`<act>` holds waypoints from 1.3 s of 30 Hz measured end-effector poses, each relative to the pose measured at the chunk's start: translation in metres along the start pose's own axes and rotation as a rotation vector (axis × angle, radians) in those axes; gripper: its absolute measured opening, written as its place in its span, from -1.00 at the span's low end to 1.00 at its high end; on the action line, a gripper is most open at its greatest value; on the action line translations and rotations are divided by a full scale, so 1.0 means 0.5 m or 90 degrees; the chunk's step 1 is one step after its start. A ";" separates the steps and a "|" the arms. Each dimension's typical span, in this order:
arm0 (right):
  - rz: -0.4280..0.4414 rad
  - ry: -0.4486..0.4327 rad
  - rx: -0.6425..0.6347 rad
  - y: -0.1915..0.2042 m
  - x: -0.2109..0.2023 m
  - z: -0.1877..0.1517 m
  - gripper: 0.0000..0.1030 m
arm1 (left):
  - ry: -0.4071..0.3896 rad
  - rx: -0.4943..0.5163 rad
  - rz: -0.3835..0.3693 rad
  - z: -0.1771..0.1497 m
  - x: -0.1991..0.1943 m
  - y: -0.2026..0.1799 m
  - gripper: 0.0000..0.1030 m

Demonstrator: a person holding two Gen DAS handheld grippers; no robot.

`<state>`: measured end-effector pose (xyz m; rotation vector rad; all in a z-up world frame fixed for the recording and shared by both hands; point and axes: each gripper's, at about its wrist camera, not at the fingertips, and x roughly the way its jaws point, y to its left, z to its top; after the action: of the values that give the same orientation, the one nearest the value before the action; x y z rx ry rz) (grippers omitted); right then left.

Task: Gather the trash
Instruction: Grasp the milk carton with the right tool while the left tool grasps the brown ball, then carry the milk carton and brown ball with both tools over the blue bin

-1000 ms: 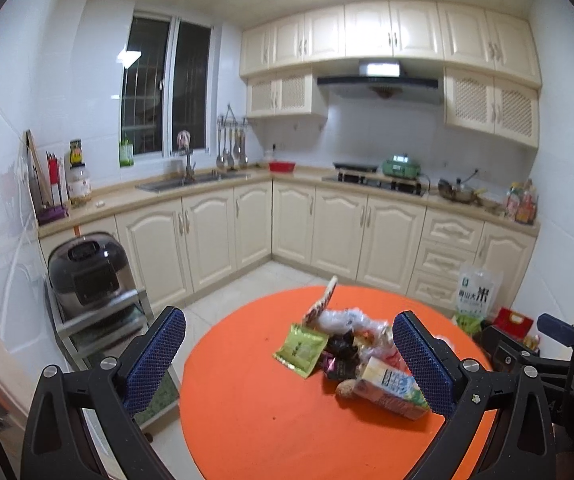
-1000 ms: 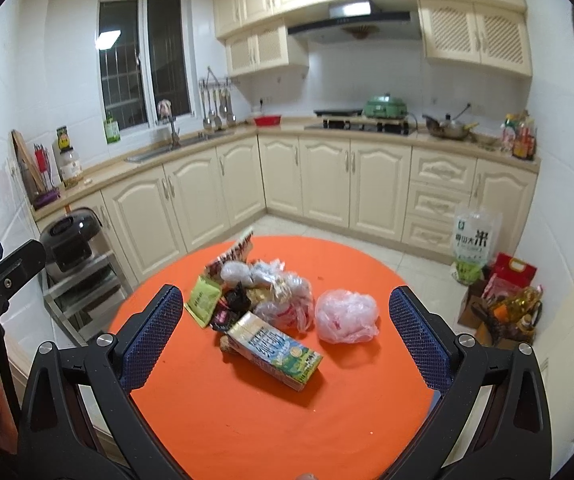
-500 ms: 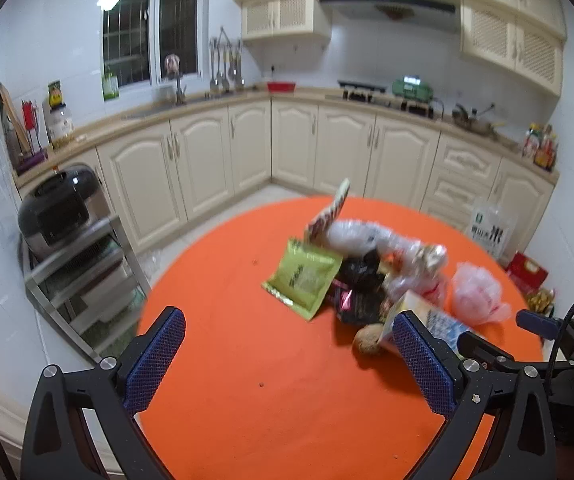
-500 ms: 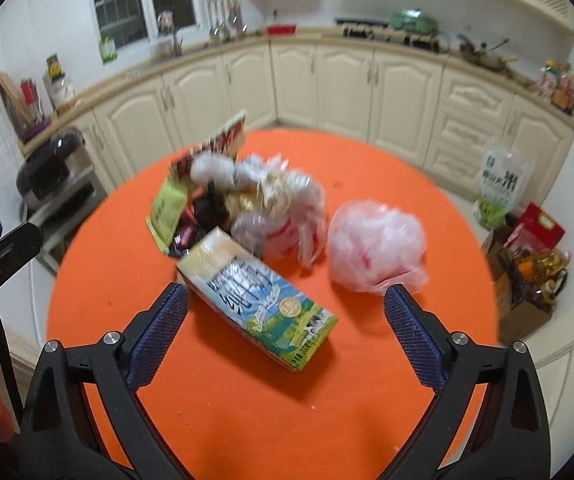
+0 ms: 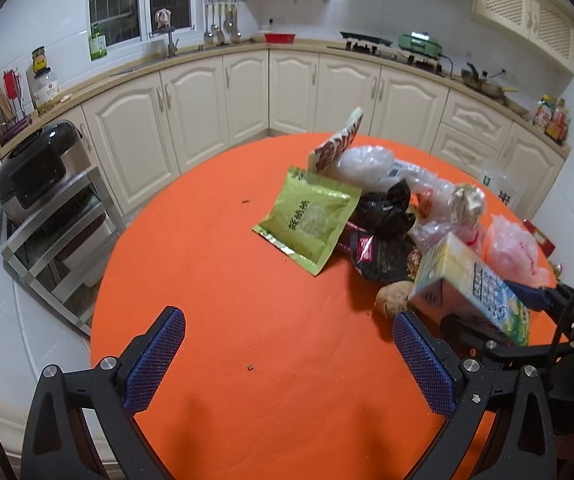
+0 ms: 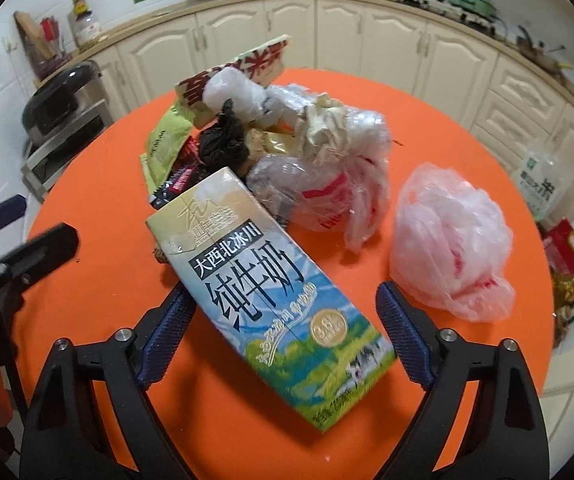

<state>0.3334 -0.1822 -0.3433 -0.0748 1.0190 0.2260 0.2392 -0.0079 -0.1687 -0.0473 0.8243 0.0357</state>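
On the round orange table (image 5: 215, 264) lies a heap of trash: a milk carton (image 6: 263, 280), a green pouch (image 5: 311, 220), a black bag (image 5: 387, 208), a clear bag with red print (image 6: 327, 184), a red-and-white packet (image 5: 337, 146) and a pink plastic bag (image 6: 451, 248). My right gripper (image 6: 283, 320) points down over the carton. Its jaws are closing with the carton between them; the right pad (image 6: 403, 332) still stands off the carton's edge. My left gripper (image 5: 287, 336) is open over bare table, left of the carton (image 5: 467, 284), with nothing between its fingers.
A rice cooker (image 5: 35, 168) sits on a metal rack left of the table. Cream cabinets (image 5: 287, 92) run along the far walls. A rice bag (image 6: 543, 184) and a red box (image 6: 567, 248) stand on the floor at the right. A crumb (image 5: 250, 367) lies on the table.
Both grippers have come down and tilted toward the table. The right one has dropped over the milk carton and its jaws have narrowed around it. The left one now hangs low over bare table.
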 end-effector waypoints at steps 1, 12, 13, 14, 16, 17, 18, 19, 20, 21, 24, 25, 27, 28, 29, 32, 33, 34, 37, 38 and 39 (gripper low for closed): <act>0.010 -0.002 -0.007 0.002 0.001 0.001 0.52 | 0.003 0.002 0.000 -0.001 0.005 -0.001 0.98; 0.063 -0.032 0.020 -0.018 -0.036 -0.034 -0.13 | 0.027 0.043 -0.024 -0.020 0.030 -0.046 0.98; 0.062 -0.036 0.027 -0.026 -0.043 -0.040 -0.13 | 0.030 0.047 -0.029 -0.021 0.033 -0.054 0.98; 0.062 -0.038 0.033 -0.033 -0.048 -0.043 -0.13 | 0.032 0.054 -0.034 -0.024 0.037 -0.065 0.98; 0.063 -0.047 0.051 -0.051 -0.061 -0.051 -0.13 | 0.035 0.063 -0.037 -0.023 0.046 -0.079 0.98; 0.062 -0.053 0.062 -0.061 -0.069 -0.055 -0.13 | 0.037 0.068 -0.038 -0.024 0.054 -0.088 0.98; 0.061 -0.057 0.070 -0.070 -0.075 -0.059 -0.13 | 0.042 0.073 -0.035 -0.022 0.065 -0.095 0.98; 0.060 -0.059 0.075 -0.076 -0.079 -0.061 -0.13 | 0.047 0.077 -0.033 -0.022 0.074 -0.102 0.98; 0.060 -0.062 0.081 -0.083 -0.083 -0.065 -0.13 | 0.053 0.080 -0.032 -0.022 0.086 -0.108 0.98; 0.058 -0.064 0.087 -0.091 -0.086 -0.069 -0.13 | 0.061 0.081 -0.031 -0.022 0.100 -0.115 0.97; 0.056 -0.066 0.113 -0.110 -0.091 -0.079 -0.13 | 0.084 0.080 -0.032 -0.014 0.141 -0.129 0.78; 0.058 -0.067 0.120 -0.118 -0.092 -0.081 -0.13 | 0.092 0.077 -0.037 -0.013 0.152 -0.130 0.67; 0.060 -0.072 0.135 -0.134 -0.096 -0.086 -0.13 | 0.078 0.075 -0.037 -0.013 0.154 -0.131 0.44; 0.060 -0.074 0.140 -0.140 -0.099 -0.090 -0.13 | 0.073 0.075 -0.035 -0.014 0.153 -0.131 0.27; 0.060 -0.077 0.144 -0.146 -0.103 -0.092 -0.13 | 0.066 0.069 -0.043 -0.015 0.150 -0.127 -0.02; 0.062 -0.086 0.155 -0.155 -0.111 -0.098 -0.13 | 0.064 0.051 -0.077 -0.018 0.144 -0.113 -0.34; 0.064 -0.089 0.158 -0.156 -0.112 -0.101 -0.13 | 0.064 0.050 -0.082 -0.021 0.142 -0.106 -0.34; 0.065 -0.092 0.163 -0.158 -0.115 -0.104 -0.13 | 0.064 0.051 -0.085 -0.022 0.139 -0.101 -0.34; 0.071 -0.097 0.169 -0.160 -0.123 -0.115 -0.13 | 0.059 0.051 -0.090 -0.033 0.129 -0.090 -0.35; 0.074 -0.100 0.171 -0.160 -0.127 -0.119 -0.13 | 0.056 0.053 -0.090 -0.038 0.122 -0.087 -0.35; 0.076 -0.102 0.172 -0.160 -0.132 -0.123 -0.13 | 0.053 0.055 -0.088 -0.043 0.115 -0.085 -0.35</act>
<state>0.2667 -0.2806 -0.3230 0.2467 0.8863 0.1983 0.2649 -0.0507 -0.2244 -0.0244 0.9029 -0.1322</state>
